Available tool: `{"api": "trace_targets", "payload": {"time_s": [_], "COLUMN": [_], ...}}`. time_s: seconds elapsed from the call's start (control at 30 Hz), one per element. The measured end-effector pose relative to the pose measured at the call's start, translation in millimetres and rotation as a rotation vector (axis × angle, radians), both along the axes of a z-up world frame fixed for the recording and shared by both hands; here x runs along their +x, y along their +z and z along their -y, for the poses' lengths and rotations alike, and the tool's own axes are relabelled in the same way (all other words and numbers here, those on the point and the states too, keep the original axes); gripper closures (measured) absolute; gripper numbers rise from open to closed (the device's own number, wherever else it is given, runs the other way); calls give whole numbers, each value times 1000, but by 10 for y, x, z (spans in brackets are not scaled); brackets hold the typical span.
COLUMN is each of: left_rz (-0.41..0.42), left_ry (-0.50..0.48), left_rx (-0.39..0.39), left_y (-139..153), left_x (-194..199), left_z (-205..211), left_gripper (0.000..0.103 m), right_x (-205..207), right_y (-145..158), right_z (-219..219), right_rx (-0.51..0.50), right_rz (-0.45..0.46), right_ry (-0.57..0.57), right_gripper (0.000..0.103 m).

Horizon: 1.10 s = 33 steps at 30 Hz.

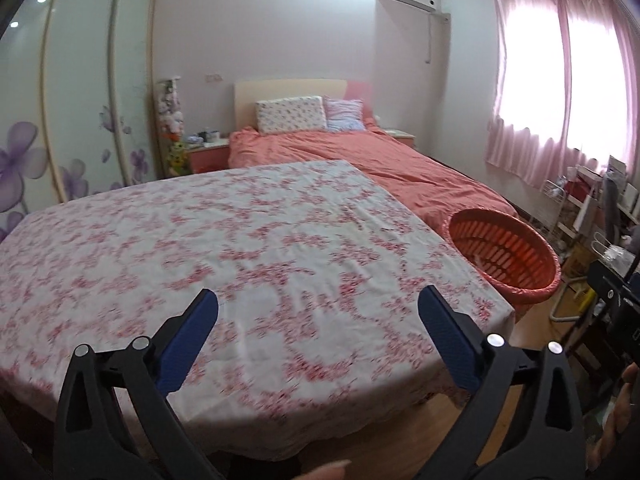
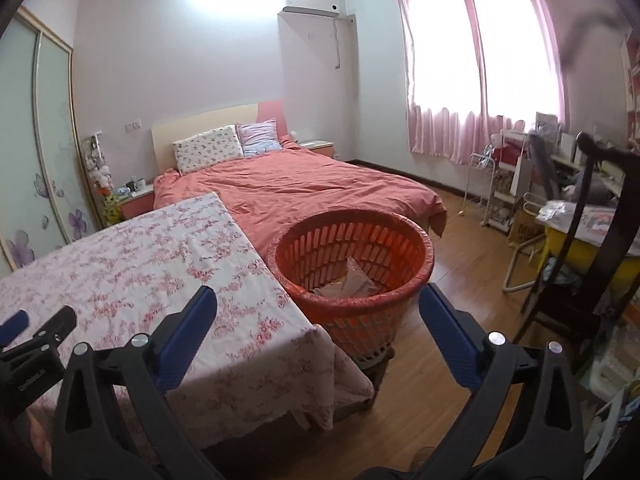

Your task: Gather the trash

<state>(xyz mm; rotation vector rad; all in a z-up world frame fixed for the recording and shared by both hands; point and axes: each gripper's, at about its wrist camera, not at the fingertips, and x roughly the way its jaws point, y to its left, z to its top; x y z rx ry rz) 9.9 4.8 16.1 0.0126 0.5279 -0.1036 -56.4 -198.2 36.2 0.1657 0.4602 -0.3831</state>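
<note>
Basket [image 2: 350,268] right of table [image 2: 140,256], trash [image 2: 352,280] inside, bed [image 2: 296,188] behind

Both the left gripper [image 1: 318,306] and right gripper [image 2: 318,304] point slightly downward, fingers spread wide, gripping nothing.

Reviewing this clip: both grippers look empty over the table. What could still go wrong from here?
1. The orange basket stands hard against the table corner on a low stand; a bump might tip it and spill the wrappers inside.
2. The loose tablecloth could snag on the open left gripper.
3. The open right gripper hangs near the basket rim and might knock it.
</note>
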Motion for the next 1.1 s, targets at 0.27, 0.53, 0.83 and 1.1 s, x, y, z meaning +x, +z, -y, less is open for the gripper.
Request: {"api": "trace_targets", "payload": {"time_s": [0.27, 0.53, 0.83, 1.1], "left_rz": [20, -7, -17, -34], "left_ry": [39, 76, 86, 103], "left_rx": [0, -30, -27, -21], "left_y": [-23, -59, -74, -93], "left_x": [-211, -251, -262, -232], "left_z": [-67, -114, -92, -77], "left_gripper": [3, 3, 3, 3], "right_x": [-89, -78, -33, 18], "right_y": [-26, -93, -151, -190], "right_z": [-270, -335, -268, -242], "right_rx": [-75, -88, -60, -58], "right_rz": [-1, -31, -62, -80], "right_ry": [-7, -24, -39, -34], "right_gripper": [4, 4, 4, 4]}}
